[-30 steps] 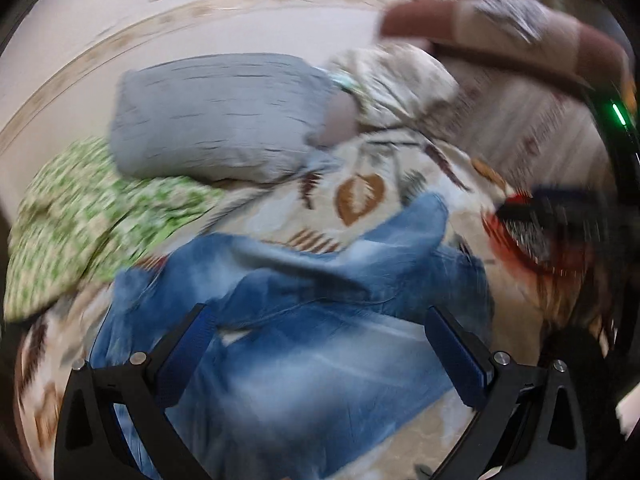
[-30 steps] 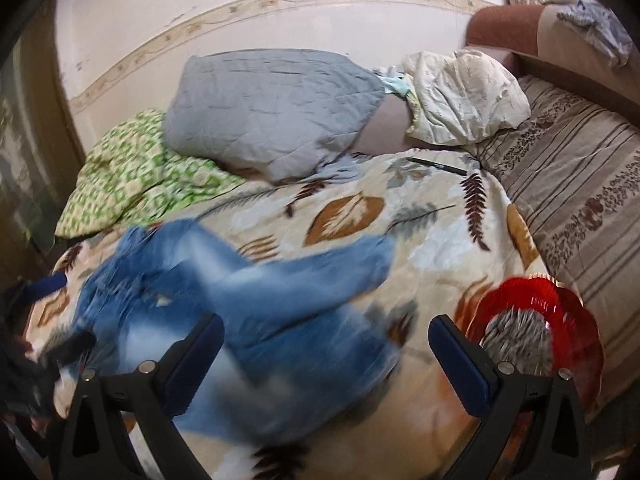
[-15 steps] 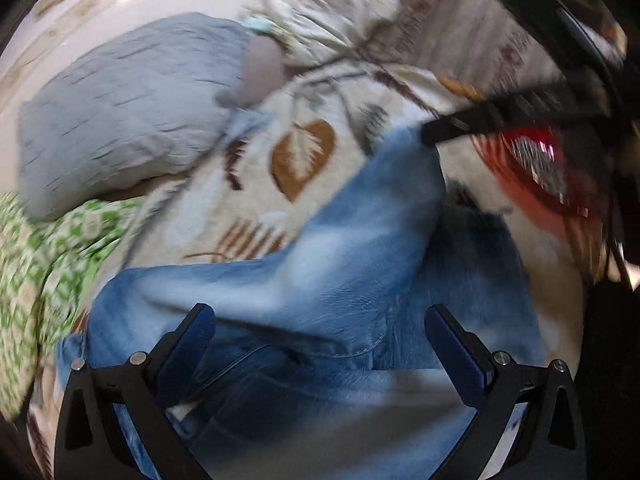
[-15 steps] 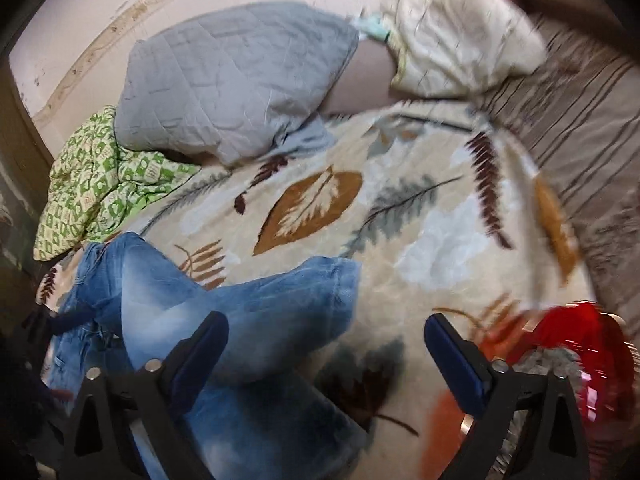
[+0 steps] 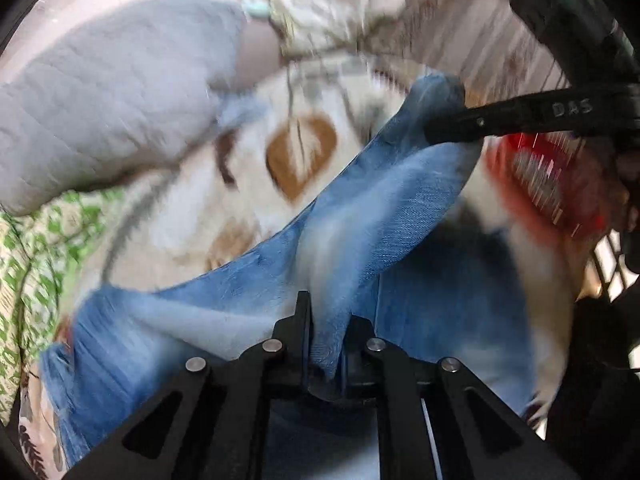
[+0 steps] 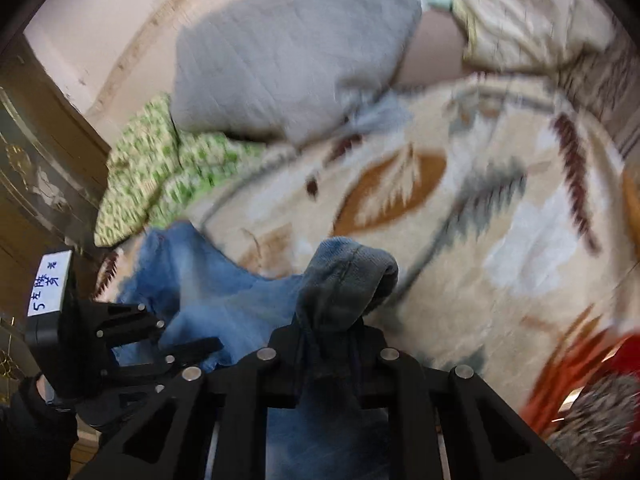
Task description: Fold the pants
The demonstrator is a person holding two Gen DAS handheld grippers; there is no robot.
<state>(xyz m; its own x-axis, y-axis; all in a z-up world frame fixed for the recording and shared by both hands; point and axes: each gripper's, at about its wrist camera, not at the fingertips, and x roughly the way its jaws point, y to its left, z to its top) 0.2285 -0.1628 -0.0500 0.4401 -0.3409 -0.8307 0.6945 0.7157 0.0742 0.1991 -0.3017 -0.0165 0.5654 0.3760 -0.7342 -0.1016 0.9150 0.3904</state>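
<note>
On the leaf-patterned cream blanket [image 6: 460, 240] the blue denim pants [image 5: 380, 208] are spread, bunched near both grippers. In the left wrist view a fold of denim is seen pinched between the closing fingers of the left gripper [image 5: 326, 332], and the right gripper's black finger [image 5: 500, 118] is seen at the far leg end. Only the right wrist view shows the right gripper [image 6: 332, 336] closing on a dark rolled hem, and the labelled left gripper body [image 6: 76, 332]. One second before, both pairs of fingers were wide apart and nothing was held.
</note>
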